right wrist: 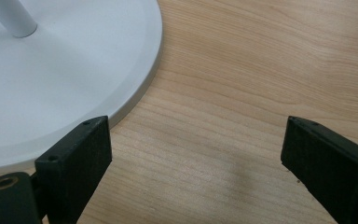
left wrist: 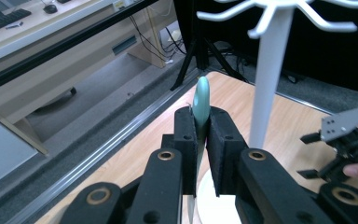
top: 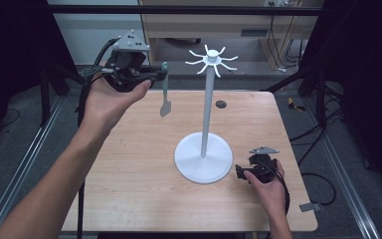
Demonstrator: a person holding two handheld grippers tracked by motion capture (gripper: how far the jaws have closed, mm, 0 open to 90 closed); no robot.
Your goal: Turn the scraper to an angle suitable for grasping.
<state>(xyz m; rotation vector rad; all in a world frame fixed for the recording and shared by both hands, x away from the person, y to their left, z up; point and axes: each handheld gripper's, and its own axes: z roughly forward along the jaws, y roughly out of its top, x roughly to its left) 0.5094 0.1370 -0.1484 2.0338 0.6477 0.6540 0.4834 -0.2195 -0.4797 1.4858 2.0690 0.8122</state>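
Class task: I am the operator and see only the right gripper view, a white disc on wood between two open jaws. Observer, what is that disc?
Observer: The base of a white hook stand, with a tall pole and curved hooks on top.
Operator: What is the left gripper doing?
Observer: The left gripper is raised beside the hooks, shut on a small green-handled spatula.
Operator: How does it hang?
Observer: Blade down, above the table.

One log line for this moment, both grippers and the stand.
left gripper: shut on green-handled spatula, raised left of hooks | right gripper: open, low beside base | white hook stand: upright on wooden table, hooks bare
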